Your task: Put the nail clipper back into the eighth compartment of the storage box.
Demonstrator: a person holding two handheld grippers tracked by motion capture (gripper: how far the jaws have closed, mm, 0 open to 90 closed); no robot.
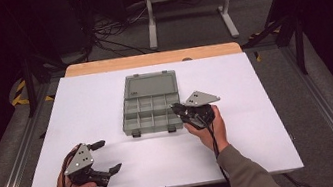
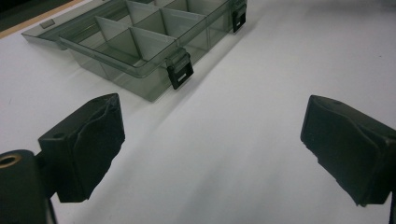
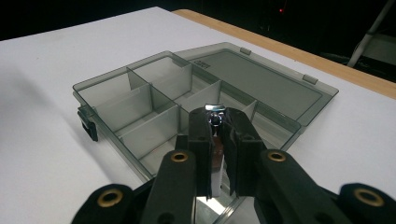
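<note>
Over organizer box, right tool clamping metal piece

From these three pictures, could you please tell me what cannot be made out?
- Right gripper view: the small shiny metal item in the right claw; the jaws cover most of it.
- High view: the organizer box compartments under that claw, too small and partly covered.
- Left gripper view: the box lid, cut by the top edge.

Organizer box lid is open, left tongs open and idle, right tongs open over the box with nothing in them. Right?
Not quite. The right gripper view shows the right tongs shut on a small shiny metal item over the organizer box. Its lid is open and the left tongs are open, holding nothing.
</note>
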